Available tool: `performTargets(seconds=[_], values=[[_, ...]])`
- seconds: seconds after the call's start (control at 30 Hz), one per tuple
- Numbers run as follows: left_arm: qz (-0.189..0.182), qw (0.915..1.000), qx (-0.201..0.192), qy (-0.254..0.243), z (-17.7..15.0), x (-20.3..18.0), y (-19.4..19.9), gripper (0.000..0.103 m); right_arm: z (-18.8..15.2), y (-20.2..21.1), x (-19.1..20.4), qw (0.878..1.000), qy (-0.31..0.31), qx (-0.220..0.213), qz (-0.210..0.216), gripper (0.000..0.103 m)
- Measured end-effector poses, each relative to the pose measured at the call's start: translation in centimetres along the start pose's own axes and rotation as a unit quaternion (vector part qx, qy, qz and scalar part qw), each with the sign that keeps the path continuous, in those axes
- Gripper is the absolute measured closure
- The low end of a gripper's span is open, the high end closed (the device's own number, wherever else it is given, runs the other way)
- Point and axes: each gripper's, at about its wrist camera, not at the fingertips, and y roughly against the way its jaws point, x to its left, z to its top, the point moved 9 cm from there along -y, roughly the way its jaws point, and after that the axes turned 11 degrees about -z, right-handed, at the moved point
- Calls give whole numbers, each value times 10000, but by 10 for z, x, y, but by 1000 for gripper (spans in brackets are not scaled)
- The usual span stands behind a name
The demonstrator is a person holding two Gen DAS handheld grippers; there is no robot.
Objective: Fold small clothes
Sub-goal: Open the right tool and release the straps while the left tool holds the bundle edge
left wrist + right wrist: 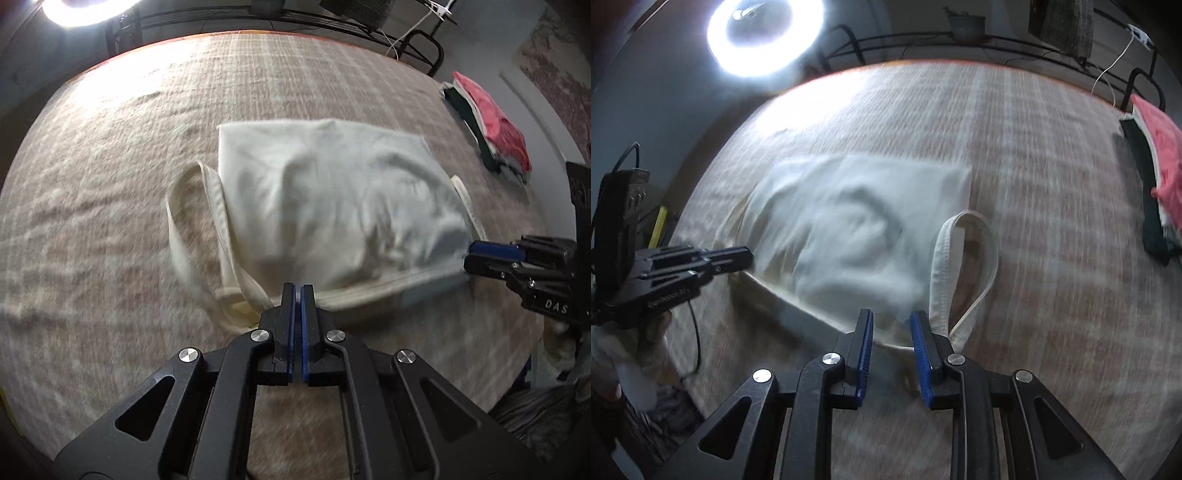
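We are pinching the near hem of the cream top (332, 195), lying on the blanket (110, 221), with the left gripper (297, 290) clamped shut, while the right gripper (892, 321) is sitting parted around the hem; its loose strap (979, 258) risks bunching inside the fold.

A glaring ring light (764, 35) washes the far bedspread (1034, 184) (motion-blurred, fisheye-curved edges).

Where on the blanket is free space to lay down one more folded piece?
Bare blanket lies between the cream garment and the lamp-side edge, and a strip between the garment and the folded pile. It is crowded at the near hem, where the left gripper and right gripper work.
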Motion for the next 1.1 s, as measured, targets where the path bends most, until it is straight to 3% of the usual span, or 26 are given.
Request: performTargets(seconds=[0.17,0.3,0.5,0.63,0.73,0.93,1.1], values=[[197,9998,38,-21,-28,10,12,103,-28,0,9,9995,285,122,-50,79],[4,9998,-187,107,-34,10,32,103,-40,8,14,9993,267,263,47,79],[5,9969,-784,34,-7,6,56,103,-19,38,16,9986,220,-419,242,75],[-113,9982,-579,86,-1,5,34,103,-3,39,5,9972,-164,-658,310,75],[95,9994,-343,-51,-10,7,15,103,3,35,0,9970,-237,-678,273,75],[-137,9998,22,111,-45,13,14,103,0,17,-7,9989,-225,-419,-4,75],[60,9993,-371,65,-39,22,46,103,-28,-16,-20,9980,-321,546,-79,73]])
